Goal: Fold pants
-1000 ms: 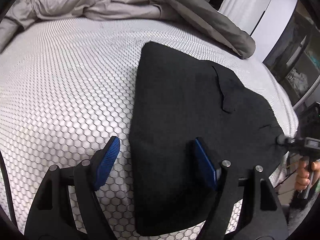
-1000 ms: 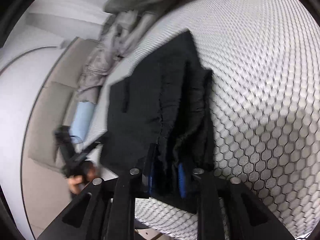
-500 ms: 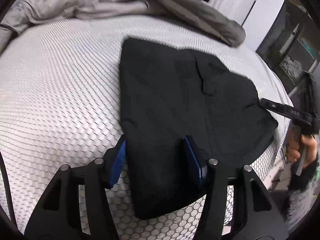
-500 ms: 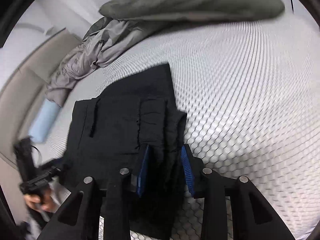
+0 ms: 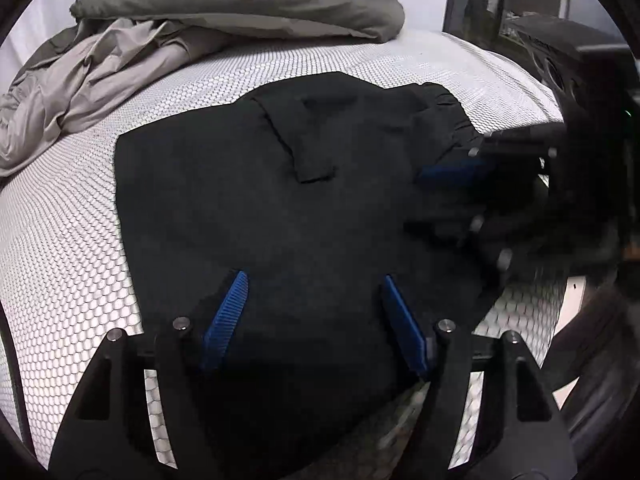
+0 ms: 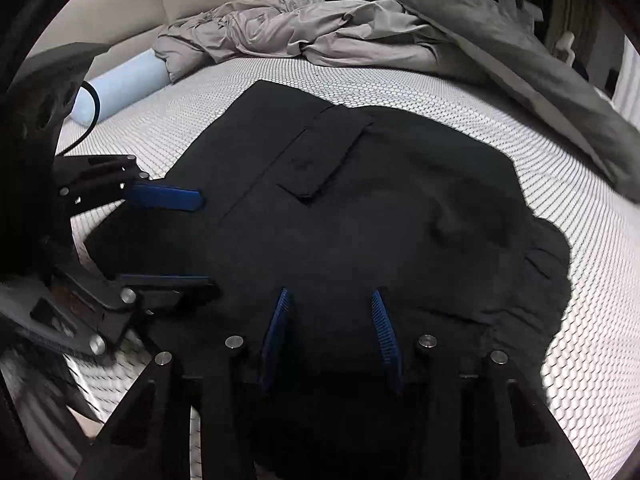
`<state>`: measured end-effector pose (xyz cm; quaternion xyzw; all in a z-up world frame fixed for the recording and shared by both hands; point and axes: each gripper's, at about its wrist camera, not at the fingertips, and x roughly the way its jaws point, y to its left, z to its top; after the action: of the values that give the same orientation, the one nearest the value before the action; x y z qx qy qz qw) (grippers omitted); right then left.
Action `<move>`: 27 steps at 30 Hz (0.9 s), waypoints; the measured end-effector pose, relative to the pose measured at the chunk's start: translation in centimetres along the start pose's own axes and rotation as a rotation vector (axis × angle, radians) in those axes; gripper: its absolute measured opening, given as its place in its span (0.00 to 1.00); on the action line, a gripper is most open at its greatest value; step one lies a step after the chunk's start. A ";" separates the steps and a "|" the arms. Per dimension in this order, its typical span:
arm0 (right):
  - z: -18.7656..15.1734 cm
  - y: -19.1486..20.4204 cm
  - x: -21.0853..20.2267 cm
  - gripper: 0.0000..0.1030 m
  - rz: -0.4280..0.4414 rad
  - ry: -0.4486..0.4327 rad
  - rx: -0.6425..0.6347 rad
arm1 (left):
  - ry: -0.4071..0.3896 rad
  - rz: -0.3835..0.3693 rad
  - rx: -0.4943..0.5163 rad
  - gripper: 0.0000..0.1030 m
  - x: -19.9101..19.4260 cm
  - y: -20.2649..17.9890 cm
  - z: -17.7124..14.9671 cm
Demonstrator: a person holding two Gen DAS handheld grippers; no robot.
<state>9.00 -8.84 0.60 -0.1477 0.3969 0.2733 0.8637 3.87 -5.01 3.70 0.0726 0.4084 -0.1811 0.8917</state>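
Note:
The black pants [image 5: 304,216] lie folded and flat on the white honeycomb mattress [image 5: 60,248], a pocket flap on top. They also show in the right wrist view [image 6: 380,208]. My left gripper [image 5: 312,284] is open, its blue pads spread over the near edge of the pants. My right gripper [image 6: 330,300] is open over the near edge too. Each gripper shows in the other's view: the right one [image 5: 448,200] at the pants' right side, the left one [image 6: 192,240] at their left side. Neither holds cloth.
A crumpled grey duvet [image 6: 320,28] and a dark grey cover [image 5: 240,12] lie across the far side of the bed. A pale blue bolster [image 6: 120,88] lies at the far left. The mattress [image 6: 580,320] edge runs close below both grippers.
The right gripper has let go of the pants edge and opened. Both grippers have swung round to the near edge, side by side. The pants lie flatter.

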 end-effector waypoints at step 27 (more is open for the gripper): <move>-1.5 -4.9 -3.5 0.38 -0.074 -0.001 0.099 | -0.002 -0.008 -0.091 0.61 -1.8 3.2 0.6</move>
<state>9.17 -14.75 2.51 -0.1193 0.4036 0.2212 0.8798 4.46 -1.72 5.40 0.0303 0.4154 -0.1662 0.8938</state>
